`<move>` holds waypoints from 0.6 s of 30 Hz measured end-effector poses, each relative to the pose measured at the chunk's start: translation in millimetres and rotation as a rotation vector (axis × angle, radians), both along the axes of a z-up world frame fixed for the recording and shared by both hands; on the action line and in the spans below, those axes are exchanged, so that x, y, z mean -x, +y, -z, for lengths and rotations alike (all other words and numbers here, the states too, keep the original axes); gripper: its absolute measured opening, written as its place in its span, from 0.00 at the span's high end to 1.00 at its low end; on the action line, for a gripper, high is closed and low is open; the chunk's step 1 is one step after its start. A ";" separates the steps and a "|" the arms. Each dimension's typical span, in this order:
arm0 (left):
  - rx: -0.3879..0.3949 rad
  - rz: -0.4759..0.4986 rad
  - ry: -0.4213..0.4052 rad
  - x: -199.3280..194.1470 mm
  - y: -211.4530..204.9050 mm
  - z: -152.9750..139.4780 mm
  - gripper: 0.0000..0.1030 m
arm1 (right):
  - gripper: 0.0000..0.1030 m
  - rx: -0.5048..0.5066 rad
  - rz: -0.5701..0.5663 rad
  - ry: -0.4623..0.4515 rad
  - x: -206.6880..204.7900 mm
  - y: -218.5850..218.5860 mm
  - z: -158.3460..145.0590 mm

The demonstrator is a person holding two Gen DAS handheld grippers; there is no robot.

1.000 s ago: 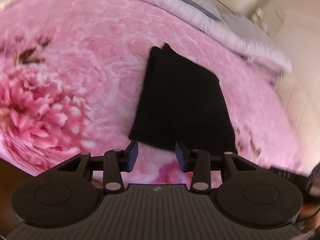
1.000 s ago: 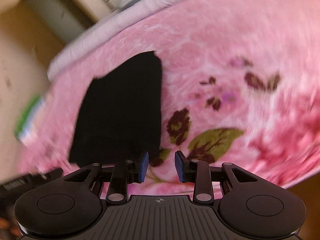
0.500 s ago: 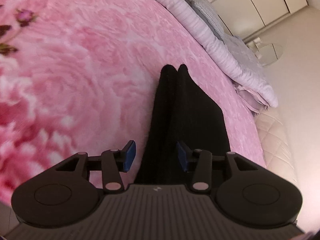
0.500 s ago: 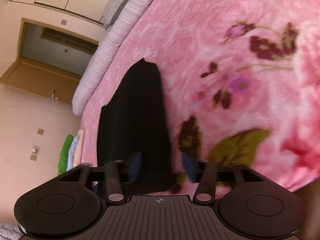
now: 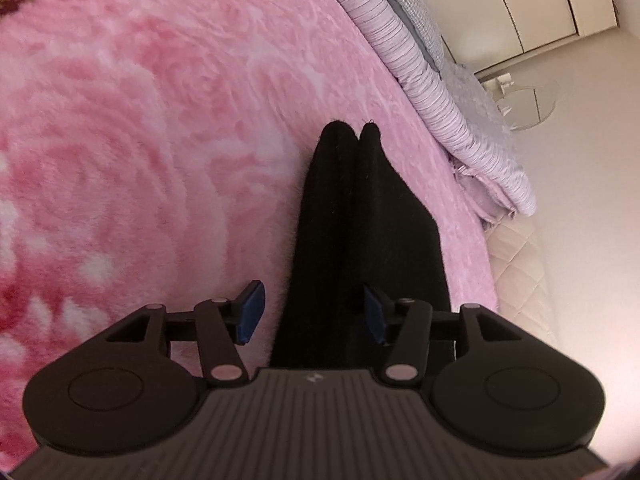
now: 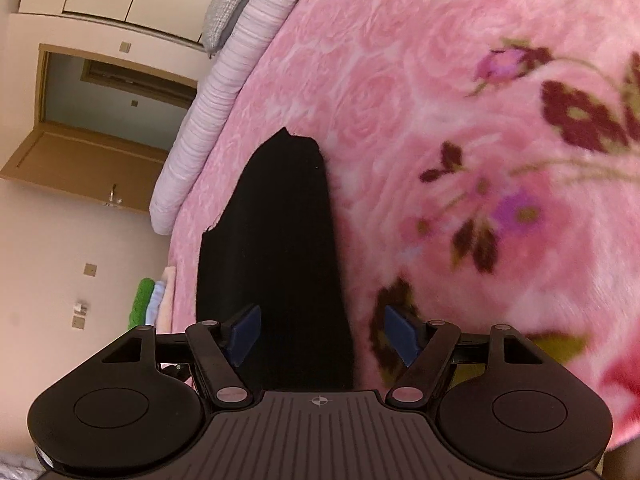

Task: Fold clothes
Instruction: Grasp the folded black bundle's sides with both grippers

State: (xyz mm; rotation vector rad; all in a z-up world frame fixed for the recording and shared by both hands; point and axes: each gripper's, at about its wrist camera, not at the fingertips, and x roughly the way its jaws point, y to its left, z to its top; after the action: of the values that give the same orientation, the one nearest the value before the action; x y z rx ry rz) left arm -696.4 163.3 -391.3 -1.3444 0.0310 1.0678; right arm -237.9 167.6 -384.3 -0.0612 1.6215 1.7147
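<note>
Lying folded: black garment (image 5: 360,240) | pink floral blanket (image 5: 160,120) | writing: unreadable

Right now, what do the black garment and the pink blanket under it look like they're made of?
The black garment looks like a soft knit or fleece: matte, with fine fuzz standing off its edges. Which one, its dark surface hides. The pink blanket looks like plush synthetic fleece, with a short fluffy pile, embossed rose shapes and a printed flower pattern in the right wrist view.

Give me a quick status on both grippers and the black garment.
Left gripper open, jaws just widened, astride black garment edge. Right gripper open, same. Garment folded narrow on pink blanket. Nothing in the way.
</note>
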 end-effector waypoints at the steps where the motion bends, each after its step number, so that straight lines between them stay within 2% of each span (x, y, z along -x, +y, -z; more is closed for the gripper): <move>1: -0.002 0.004 -0.002 -1.2 1.5 0.5 0.54 | 0.30 0.001 -0.007 0.001 0.8 3.7 0.5; 12: 0.005 0.048 -0.059 -7.0 18.3 11.3 0.55 | 0.31 0.009 -0.074 0.047 8.6 31.9 9.2; 18: 0.005 0.079 -0.050 -12.8 25.2 12.5 0.56 | 0.43 0.008 -0.102 0.086 17.0 42.4 17.5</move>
State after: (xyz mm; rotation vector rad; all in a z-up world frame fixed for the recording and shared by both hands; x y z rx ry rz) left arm -683.7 188.5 -403.8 -1.3629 0.0492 0.9675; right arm -254.9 210.0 -401.8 -0.0766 1.7141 1.8105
